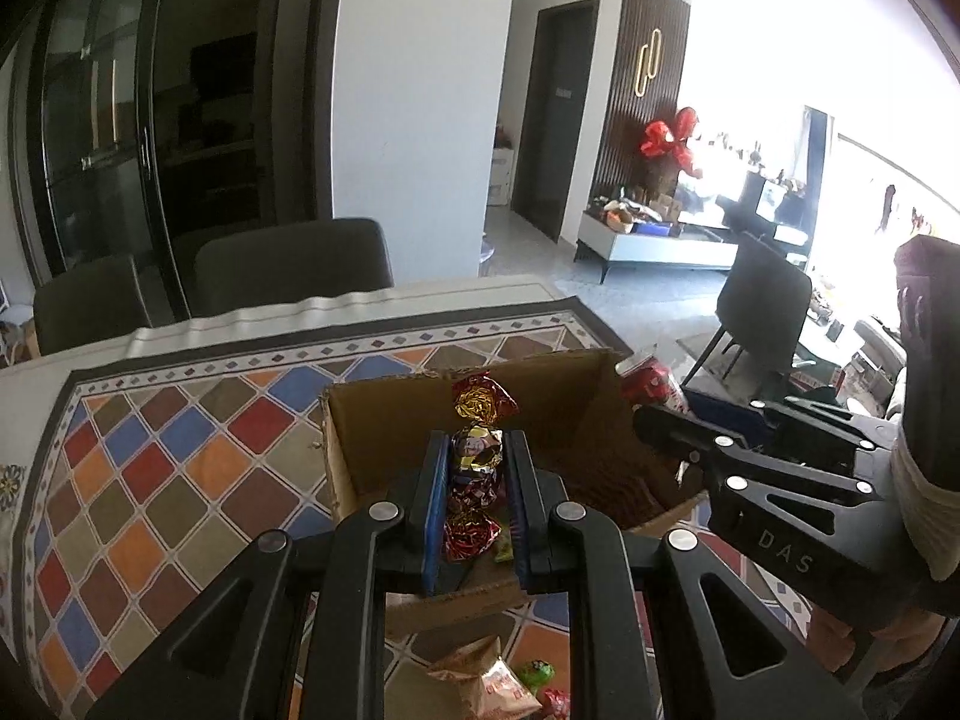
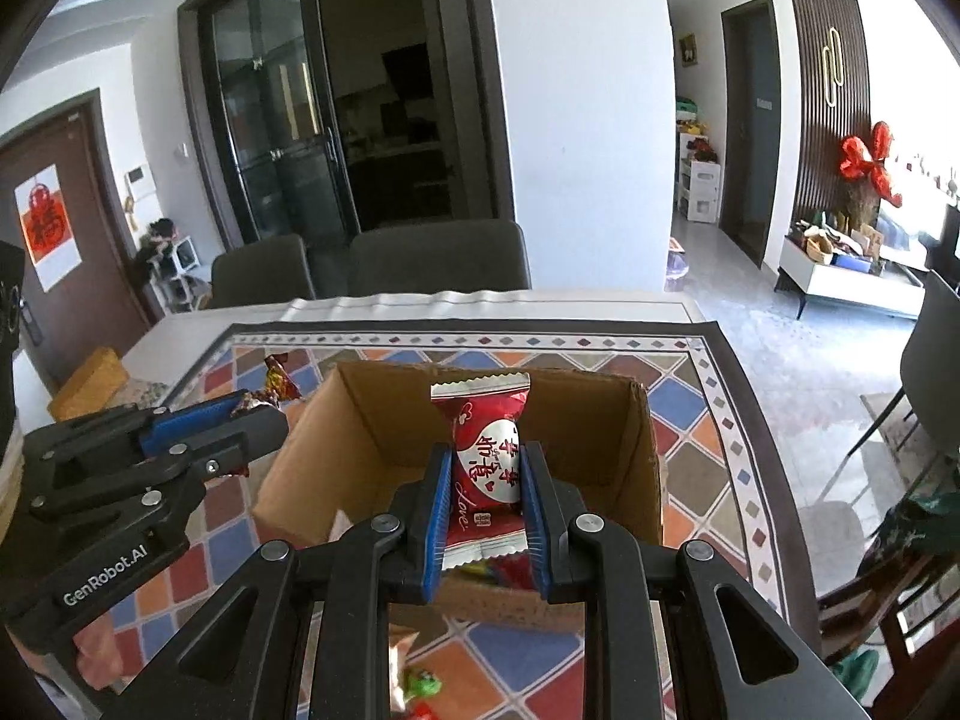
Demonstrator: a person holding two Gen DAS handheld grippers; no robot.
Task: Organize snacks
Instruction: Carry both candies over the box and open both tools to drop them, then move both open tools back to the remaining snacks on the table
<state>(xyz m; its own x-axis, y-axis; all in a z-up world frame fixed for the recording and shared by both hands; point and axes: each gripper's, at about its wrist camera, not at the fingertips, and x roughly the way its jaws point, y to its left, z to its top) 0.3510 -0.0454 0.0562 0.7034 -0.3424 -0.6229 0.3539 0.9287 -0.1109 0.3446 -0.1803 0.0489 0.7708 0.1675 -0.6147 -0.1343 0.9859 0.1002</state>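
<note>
Left wrist view: the left gripper [image 1: 475, 483] is clenched on a twist-wrapped foil candy [image 1: 476, 468], which is held upright between the blue pads [image 1: 435, 510], with its gold and red twisted end standing above the fingertips. The candy is held over the open cardboard box [image 1: 384, 420], which stands on the patterned tablecloth [image 1: 180, 450]. A green wrapper can be seen low in the box, behind the pads. In front of the box, on the cloth, a beige snack packet [image 1: 489, 687] and a small green candy [image 1: 536, 672] are lying. On the right of this view the right gripper [image 1: 660, 429] is seen from the side, with a red packet beyond its tips.

Right wrist view: the right gripper [image 2: 485, 501] is closed on a red snack packet [image 2: 486, 468] with a white heart and the word "love" printed on it. The packet is held upright, over the near part of the cardboard box [image 2: 645, 450]. Some red and green wrappers are seen in the box under the packet. The left gripper [image 2: 255, 414] is seen at the left side, just beside the left wall of the box, and the foil candy [image 2: 277, 384] sticks out past its tips. Two dark chairs [image 2: 438, 258] are placed behind the table.
</note>
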